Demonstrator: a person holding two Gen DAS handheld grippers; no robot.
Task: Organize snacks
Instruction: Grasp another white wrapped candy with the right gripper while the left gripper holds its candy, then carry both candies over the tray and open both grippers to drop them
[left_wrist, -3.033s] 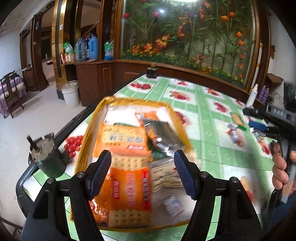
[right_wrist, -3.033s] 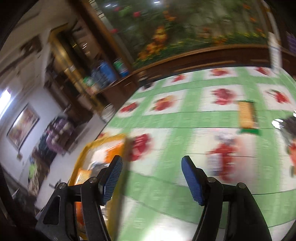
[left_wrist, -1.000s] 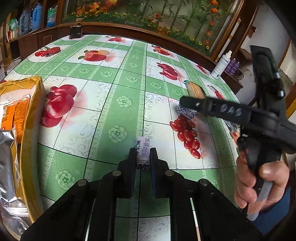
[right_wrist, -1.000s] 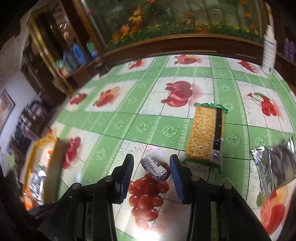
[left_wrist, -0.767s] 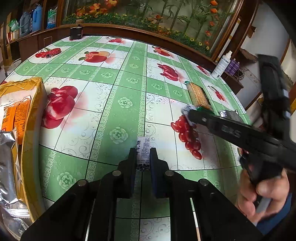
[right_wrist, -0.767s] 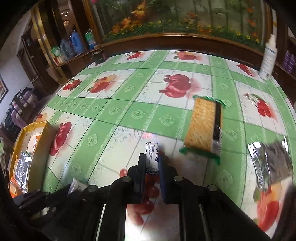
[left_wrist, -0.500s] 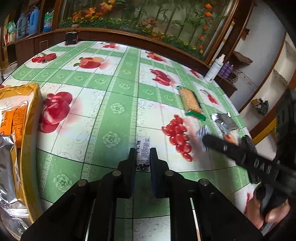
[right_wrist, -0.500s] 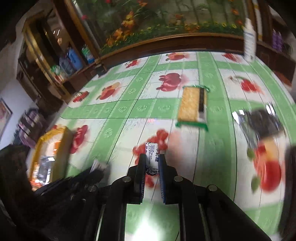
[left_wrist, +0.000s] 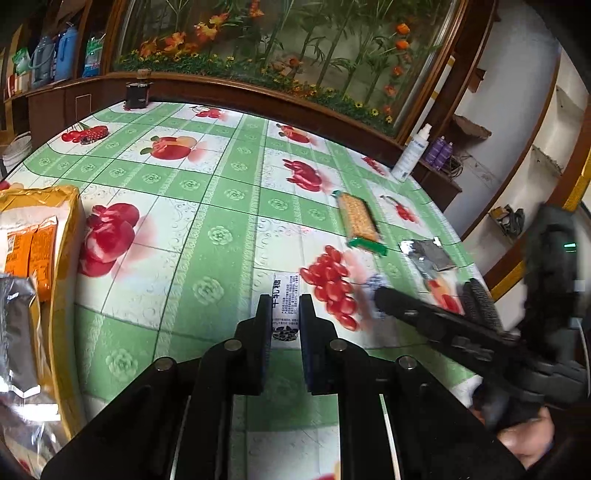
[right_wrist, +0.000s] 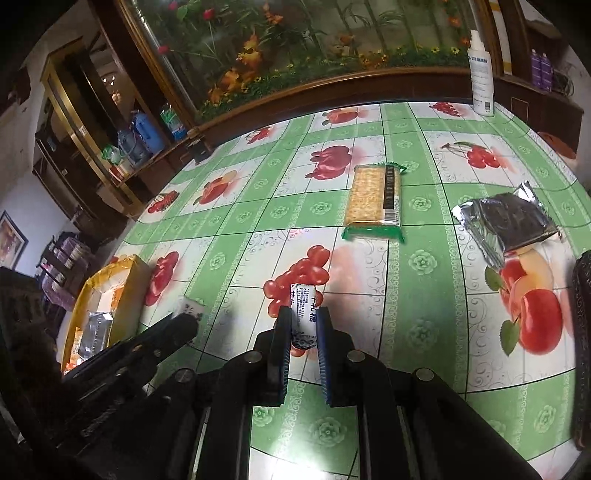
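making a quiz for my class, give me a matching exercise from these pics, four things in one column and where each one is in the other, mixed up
Things:
1. cracker pack
2. foil pack
3. spray bottle
4. candy

Places:
A. far edge of the table, upright
B. flat on the cloth beside the cracker pack
C. held in the shut right claw
D. flat on the cloth beyond the printed red grapes

Pairs: 1-D, 2-B, 3-A, 4-C
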